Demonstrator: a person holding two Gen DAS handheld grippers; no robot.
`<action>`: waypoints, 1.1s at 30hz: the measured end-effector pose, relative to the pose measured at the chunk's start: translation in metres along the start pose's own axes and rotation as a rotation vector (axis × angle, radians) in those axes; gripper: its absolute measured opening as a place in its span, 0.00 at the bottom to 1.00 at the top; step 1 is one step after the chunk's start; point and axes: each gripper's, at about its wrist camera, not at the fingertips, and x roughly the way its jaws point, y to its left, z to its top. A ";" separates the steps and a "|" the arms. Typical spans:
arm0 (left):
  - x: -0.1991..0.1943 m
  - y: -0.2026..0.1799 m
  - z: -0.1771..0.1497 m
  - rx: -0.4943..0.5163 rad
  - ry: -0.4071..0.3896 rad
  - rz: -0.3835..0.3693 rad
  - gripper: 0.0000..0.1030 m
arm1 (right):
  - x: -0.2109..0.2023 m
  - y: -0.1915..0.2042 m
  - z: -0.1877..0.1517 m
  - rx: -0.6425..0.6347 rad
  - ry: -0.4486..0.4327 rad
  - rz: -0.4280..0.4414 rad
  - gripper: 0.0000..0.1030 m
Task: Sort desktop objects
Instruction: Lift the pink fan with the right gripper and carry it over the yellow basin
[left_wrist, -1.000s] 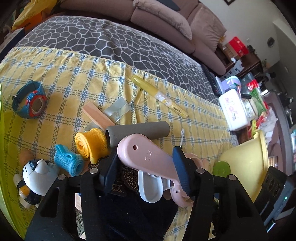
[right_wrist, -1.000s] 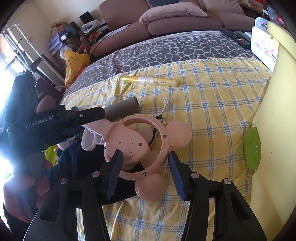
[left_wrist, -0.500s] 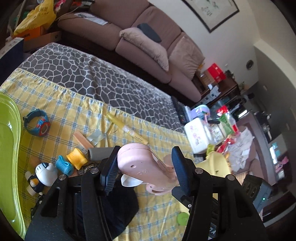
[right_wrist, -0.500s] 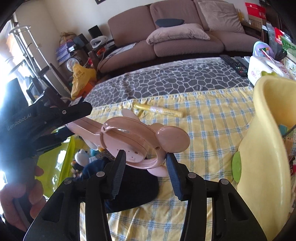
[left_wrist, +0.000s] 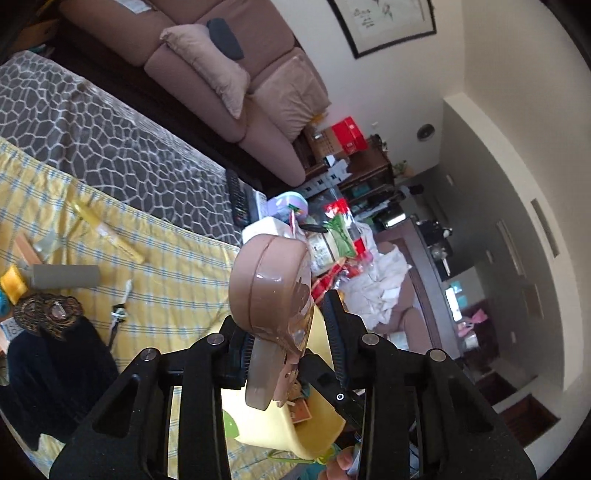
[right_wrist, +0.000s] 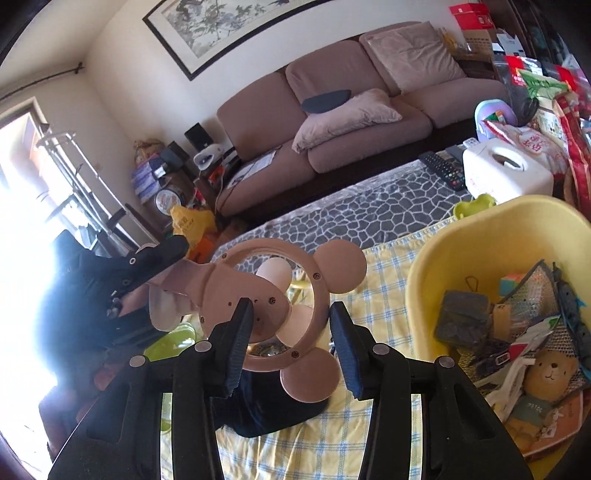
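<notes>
A pink hand fan with round mouse ears (right_wrist: 284, 295) hangs in the air above the yellow checked cloth (right_wrist: 384, 280), held at both ends. My right gripper (right_wrist: 291, 339) is shut on the fan's ring. In the left wrist view the fan's handle (left_wrist: 269, 288) points at the camera, dark against the light. It sits between the fingers of my left gripper (left_wrist: 288, 343), whose jaws are closing on it. A yellow basket (right_wrist: 424, 266) stands at the right with a teddy bear (right_wrist: 546, 373) and several other things inside. Its rim (left_wrist: 295, 428) shows just under the handle.
On the cloth lie a grey tube (left_wrist: 66, 276), a yellow pen case (left_wrist: 110, 236) and a dark garment (left_wrist: 55, 369). A green tray (right_wrist: 170, 339) sits low on the left. A white tissue box (right_wrist: 506, 170), a remote (right_wrist: 443, 170) and snack bags crowd the far right. A sofa stands behind.
Both grippers have risen with the fan, lifting it off the cloth, and now point more level toward the sofa and wall. The left jaws have narrowed around the handle.
</notes>
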 end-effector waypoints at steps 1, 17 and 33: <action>0.010 -0.008 -0.001 0.009 0.015 -0.008 0.29 | -0.009 -0.003 0.002 0.002 -0.012 -0.003 0.44; 0.182 -0.071 -0.084 0.020 0.355 -0.102 0.25 | -0.104 -0.106 -0.002 0.048 -0.027 -0.212 0.43; 0.237 -0.053 -0.110 -0.045 0.585 -0.050 0.25 | -0.133 -0.138 0.003 0.095 -0.074 -0.312 0.46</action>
